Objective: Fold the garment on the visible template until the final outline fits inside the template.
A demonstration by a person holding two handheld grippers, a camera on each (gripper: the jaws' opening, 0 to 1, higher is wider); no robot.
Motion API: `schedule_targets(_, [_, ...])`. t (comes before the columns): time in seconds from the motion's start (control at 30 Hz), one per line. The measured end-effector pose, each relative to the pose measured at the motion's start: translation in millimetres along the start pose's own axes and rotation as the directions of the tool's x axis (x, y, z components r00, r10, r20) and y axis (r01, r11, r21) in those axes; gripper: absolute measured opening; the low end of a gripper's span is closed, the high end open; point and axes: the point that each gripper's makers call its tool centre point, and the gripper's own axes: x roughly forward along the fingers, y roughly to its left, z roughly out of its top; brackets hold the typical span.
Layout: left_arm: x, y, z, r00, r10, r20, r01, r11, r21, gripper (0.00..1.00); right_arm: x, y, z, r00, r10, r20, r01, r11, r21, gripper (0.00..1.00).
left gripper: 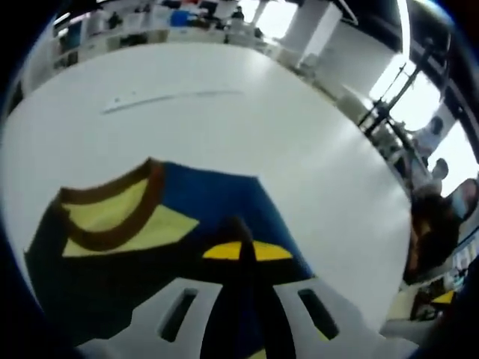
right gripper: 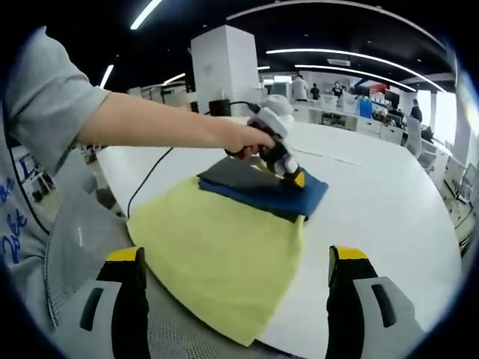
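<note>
In the right gripper view, a person's bare arm [right gripper: 150,123] in a grey sleeve reaches from the left across the white counter [right gripper: 389,202]. The hand [right gripper: 243,138] grips the left hand-held gripper [right gripper: 288,170], whose yellow-tipped end presses down on a folded navy garment [right gripper: 269,191]. The garment lies on a yellow template cloth [right gripper: 217,254] spread flat on the counter, with its far right corner reaching past the cloth's edge onto the bare counter. A black cable [right gripper: 150,179] trails from the hand over the counter's near-left edge. The right hand-held gripper [right gripper: 236,269] hovers over the near part of the yellow cloth, its jaws wide apart and holding nothing.

In the left gripper view, the garment [left gripper: 217,217] shows a brown-trimmed collar [left gripper: 112,213] with yellow lining to the left. The left hand-held gripper [left gripper: 243,250] has its jaws drawn together on a dark fold of the garment, yellow pads showing either side.
</note>
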Motion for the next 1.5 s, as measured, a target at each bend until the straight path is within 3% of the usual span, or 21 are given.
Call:
schedule_targets(0.27, [6.6, -4.7, -10.0, 0.999, 0.006, -0.037, -0.004, 0.998, 0.059, 0.0, 0.9, 0.6, 0.2, 1.0, 0.005, 0.006, -0.005, 1.0, 0.013, 1.0])
schedule_targets(0.53, [6.6, -3.3, -9.8, 0.999, 0.015, -0.032, -0.013, 0.998, 0.061, 0.0, 0.8, 1.6, -0.8, 1.0, 0.008, 0.003, -0.008, 1.0, 0.006, 1.0])
schedule_targets(0.7, [4.0, -2.5, -3.9, 1.0, 0.03, 0.004, -0.03, 0.993, 0.112, 0.04, 0.8, 1.8, -0.5, 1.0, 0.01, 0.006, -0.01, 1.0, 0.008, 1.0])
schedule_targets(1.0, [0.3, -13.6, -2.0, 1.0, -0.016, 0.003, 0.015, 0.994, 0.109, 0.14, 1.2, 2.1, -0.6, 1.0, 0.012, 0.005, -0.012, 1.0, 0.002, 1.0])
schedule_targets(1.5, [-6.0, -41.3, -5.0, 0.996, -0.086, -0.028, 0.089, 0.99, 0.111, 0.08, 0.3, 2.4, -1.3, 1.0, 0.014, 0.002, -0.014, 1.0, -0.012, 1.0])
